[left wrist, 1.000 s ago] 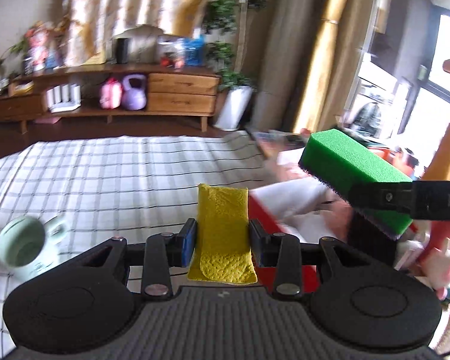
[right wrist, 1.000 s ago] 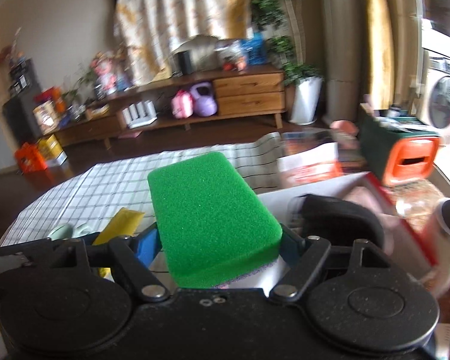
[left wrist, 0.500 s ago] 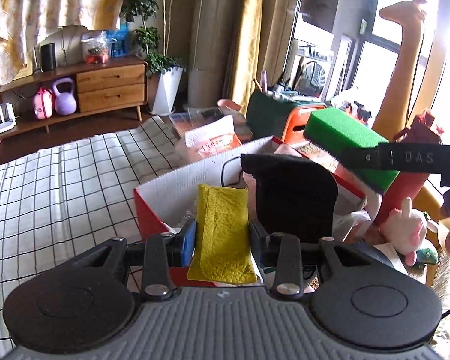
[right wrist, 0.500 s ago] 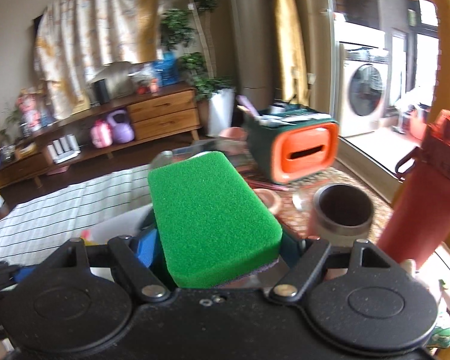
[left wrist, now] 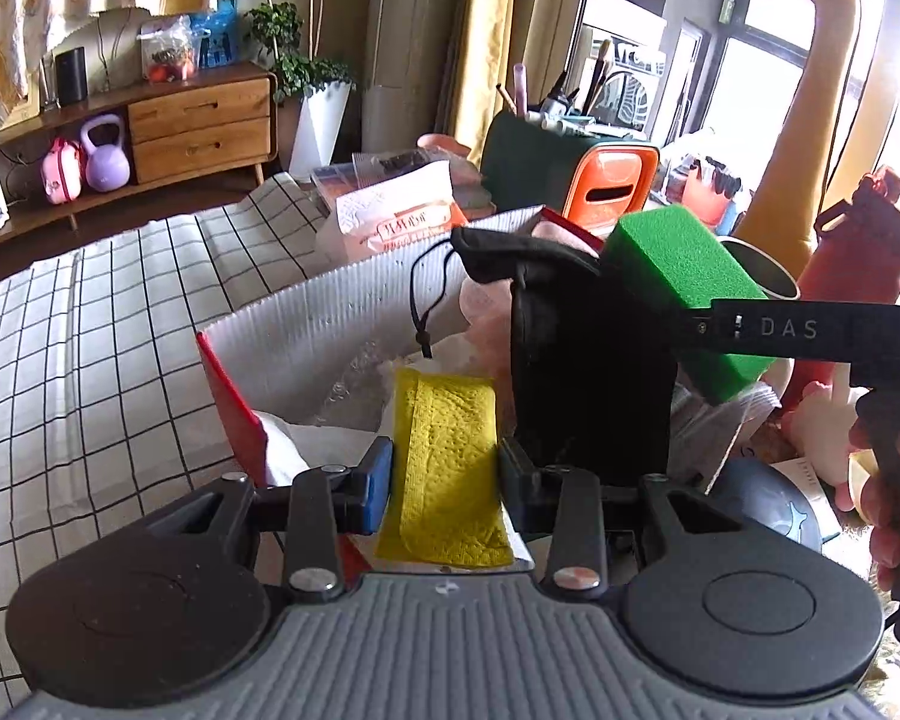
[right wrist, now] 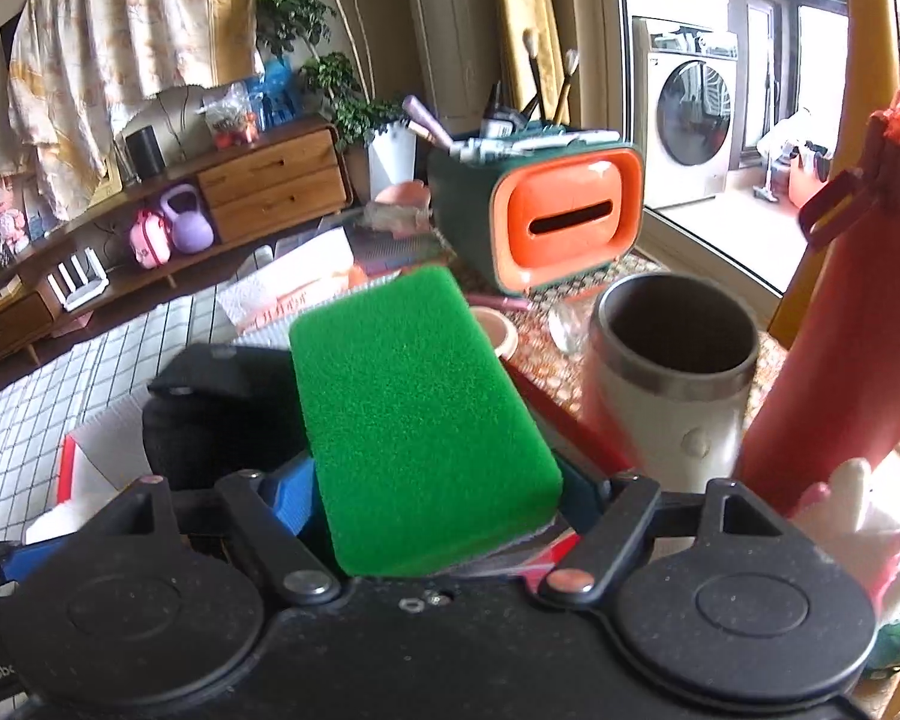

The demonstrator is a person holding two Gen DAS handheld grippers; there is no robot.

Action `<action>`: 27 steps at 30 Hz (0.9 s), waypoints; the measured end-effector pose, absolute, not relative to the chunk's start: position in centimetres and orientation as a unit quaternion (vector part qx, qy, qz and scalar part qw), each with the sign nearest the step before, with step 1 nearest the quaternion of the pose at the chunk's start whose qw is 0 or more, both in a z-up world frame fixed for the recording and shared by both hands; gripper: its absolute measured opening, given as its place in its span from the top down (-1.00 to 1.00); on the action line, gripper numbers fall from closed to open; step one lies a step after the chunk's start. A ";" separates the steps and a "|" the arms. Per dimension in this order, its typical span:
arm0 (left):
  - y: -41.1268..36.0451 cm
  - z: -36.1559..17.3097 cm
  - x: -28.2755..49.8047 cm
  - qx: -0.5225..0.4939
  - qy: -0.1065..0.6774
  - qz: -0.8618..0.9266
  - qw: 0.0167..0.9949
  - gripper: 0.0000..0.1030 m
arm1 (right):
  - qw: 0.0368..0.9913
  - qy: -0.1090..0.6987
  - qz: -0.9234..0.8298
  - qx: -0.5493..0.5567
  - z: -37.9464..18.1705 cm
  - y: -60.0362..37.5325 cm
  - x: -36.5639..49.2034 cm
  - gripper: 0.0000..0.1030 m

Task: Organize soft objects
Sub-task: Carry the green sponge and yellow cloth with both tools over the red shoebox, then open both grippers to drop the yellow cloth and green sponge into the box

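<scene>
My left gripper [left wrist: 444, 474] is shut on a folded yellow cloth [left wrist: 447, 462] and holds it over the near edge of a red and white box [left wrist: 330, 306]. A black pouch [left wrist: 582, 372] stands inside the box. My right gripper [right wrist: 432, 492] is shut on a green sponge [right wrist: 414, 414]. In the left wrist view the green sponge [left wrist: 684, 294] hangs over the box's right side, just beyond the pouch. The black pouch [right wrist: 222, 408] lies left of the sponge in the right wrist view.
A steel-rimmed cup [right wrist: 672, 372] and a red bottle [right wrist: 852, 330] stand right of the box. A green and orange organiser [right wrist: 546, 216] with brushes is behind it. A pink plush toy [left wrist: 822, 426] lies at the right. A checked cloth [left wrist: 90, 348] covers the table at left.
Both grippers have moved right and closer to the box with their loads. The box and pouch now sit nearer and larger. The mug on the checked cloth has left view.
</scene>
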State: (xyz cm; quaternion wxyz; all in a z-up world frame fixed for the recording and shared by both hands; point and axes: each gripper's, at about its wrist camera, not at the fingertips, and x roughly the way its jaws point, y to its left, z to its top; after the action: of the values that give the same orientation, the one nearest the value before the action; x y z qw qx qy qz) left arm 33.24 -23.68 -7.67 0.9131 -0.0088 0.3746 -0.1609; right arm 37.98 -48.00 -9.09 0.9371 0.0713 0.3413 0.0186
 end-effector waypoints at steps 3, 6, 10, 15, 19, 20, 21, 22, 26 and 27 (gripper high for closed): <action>-23.8 -8.5 33.9 -0.011 0.388 -0.161 0.907 0.29 | 0.937 0.343 0.016 0.059 -9.5 -47.4 38.2 -0.50; -23.9 -9.2 34.4 -0.009 0.397 -0.162 0.904 0.29 | 0.934 0.352 0.025 0.052 -10.1 -46.9 38.2 -0.49; -24.4 -9.5 34.5 0.006 0.395 -0.171 0.903 0.29 | 0.932 0.358 0.032 0.046 -10.4 -46.8 38.3 -0.46; -24.8 -9.5 34.6 0.010 0.401 -0.176 0.899 0.28 | 0.934 0.353 0.040 0.040 -9.8 -46.8 37.6 -0.56; -24.7 -9.3 34.3 0.006 0.400 -0.179 0.899 0.19 | 0.936 0.346 0.048 0.033 -9.2 -46.7 36.9 -0.64; -24.6 -9.1 34.1 0.003 0.398 -0.181 0.899 0.06 | 0.937 0.345 0.051 0.033 -9.1 -46.7 36.7 -0.66; -24.5 -9.0 34.0 0.000 0.395 -0.183 0.900 -0.14 | 0.937 0.344 0.051 0.032 -9.0 -46.7 36.5 -0.69; -24.4 -8.8 33.8 -0.002 0.392 -0.184 0.902 -0.22 | 0.938 0.342 0.052 0.031 -8.8 -46.7 36.3 -0.70; -24.1 -7.9 32.9 -0.007 0.376 -0.185 0.908 -0.33 | 0.939 0.337 0.054 0.032 -8.4 -46.7 35.5 -0.79; -24.0 -7.8 32.7 -0.006 0.375 -0.184 0.908 -0.33 | 0.940 0.335 0.055 0.031 -8.3 -46.7 35.2 -0.82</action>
State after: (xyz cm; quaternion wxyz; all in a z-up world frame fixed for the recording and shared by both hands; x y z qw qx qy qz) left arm 32.72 -24.01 -7.75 0.9084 -0.0061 0.3750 -0.1845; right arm 35.24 -46.73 -8.26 0.9401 0.0314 0.3350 0.0551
